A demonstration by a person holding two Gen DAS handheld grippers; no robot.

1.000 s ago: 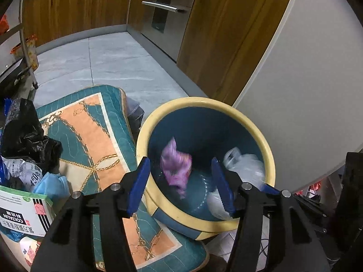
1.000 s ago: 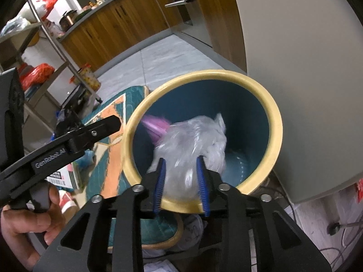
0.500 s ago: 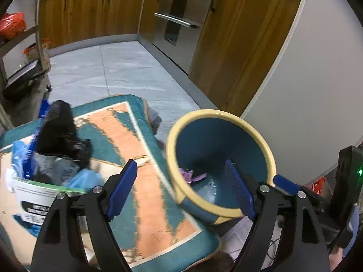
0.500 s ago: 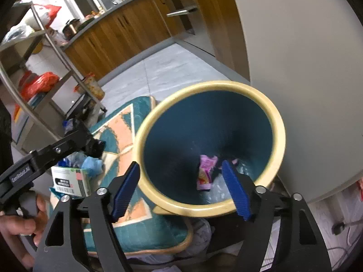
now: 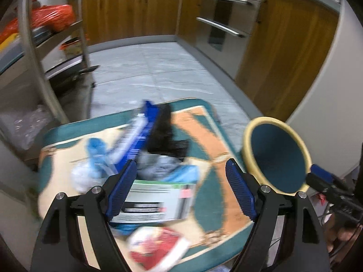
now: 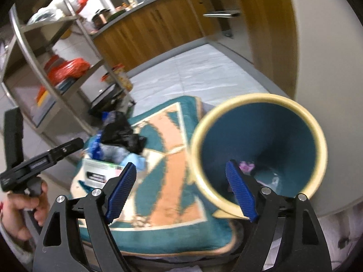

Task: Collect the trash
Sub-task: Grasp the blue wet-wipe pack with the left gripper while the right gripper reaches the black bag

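Left wrist view: left gripper (image 5: 181, 187) with blue-padded jaws spread wide, having just been opening, nothing between them. Directly beyond the jaws, heap of trash on a teal and peach patterned mat (image 5: 211, 188): white and green printed cardboard box (image 5: 156, 201) nearest the left pad, crumpled black plastic bag (image 5: 164, 133) and blue wrappers (image 5: 140, 136) farther ahead, red and white packet (image 5: 156, 247) below the jaws; all blurred. To the right of the right pad, round teal bin with a cream rim (image 5: 275, 154), apart from the gripper. Right wrist view: right gripper (image 6: 181, 188) likewise gaping, jaws only just widened, empty. Same bin (image 6: 258, 149) beyond the right pad, pink wrapper (image 6: 246, 165) and pale crumpled plastic (image 6: 268, 178) lying at its bottom. Ahead of the left pad, the box (image 6: 99, 172) and black bag (image 6: 121, 133) on the mat (image 6: 170, 181). Far left, a hand (image 6: 21, 210) gripping the other gripper's black handle.
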